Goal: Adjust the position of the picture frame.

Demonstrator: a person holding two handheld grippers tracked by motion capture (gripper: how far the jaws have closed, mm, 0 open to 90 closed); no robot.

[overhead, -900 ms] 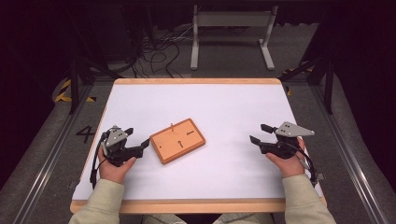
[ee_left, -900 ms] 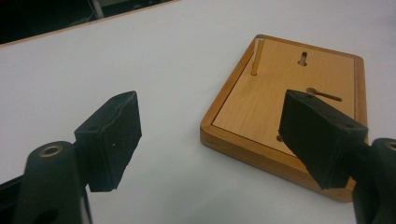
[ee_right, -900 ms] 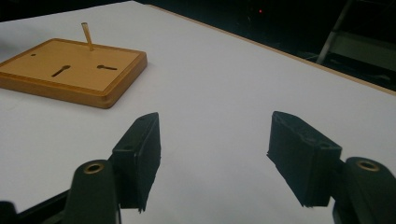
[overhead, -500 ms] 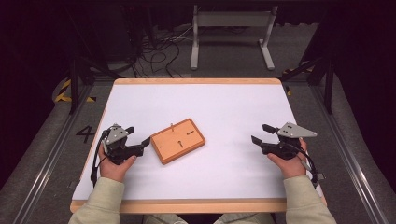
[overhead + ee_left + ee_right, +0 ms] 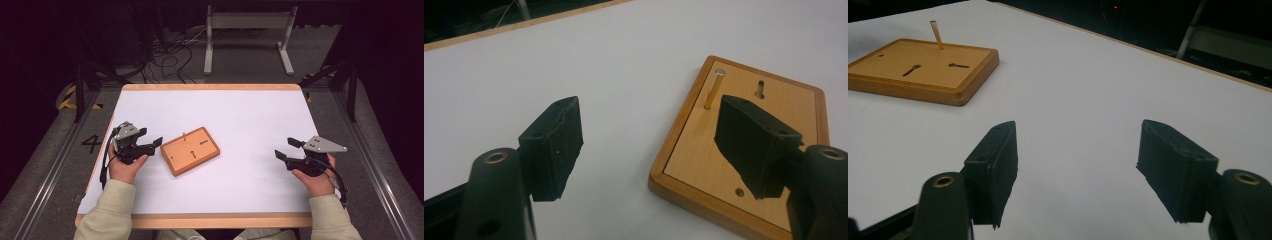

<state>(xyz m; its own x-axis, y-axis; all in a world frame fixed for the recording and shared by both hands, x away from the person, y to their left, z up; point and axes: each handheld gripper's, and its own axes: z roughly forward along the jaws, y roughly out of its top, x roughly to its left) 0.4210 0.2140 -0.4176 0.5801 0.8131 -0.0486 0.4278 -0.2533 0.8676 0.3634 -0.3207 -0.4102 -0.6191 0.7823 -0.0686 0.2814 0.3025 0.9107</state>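
Both tongs gape empty, left (image 5: 150, 145) beside the board (image 5: 190, 150), right (image 5: 282, 148) well apart.
A careless left reach could bend the peg (image 5: 713, 89) (thin, upright).

In the left gripper view, we see the near corner of the flat orange-brown wooden board (image 5: 744, 150) run off the bottom edge, and the wide-apart left gripper (image 5: 651, 150) hides part of the board's right side behind one black pad. Both its arms are cut by the bottom edge. In the high view, we cannot make out the thin brass peg (image 5: 184, 135) clearly, nor read the dark marks on the board. Our sleeves leave at the bottom edge. In the right gripper view, the board's left end is cut off.
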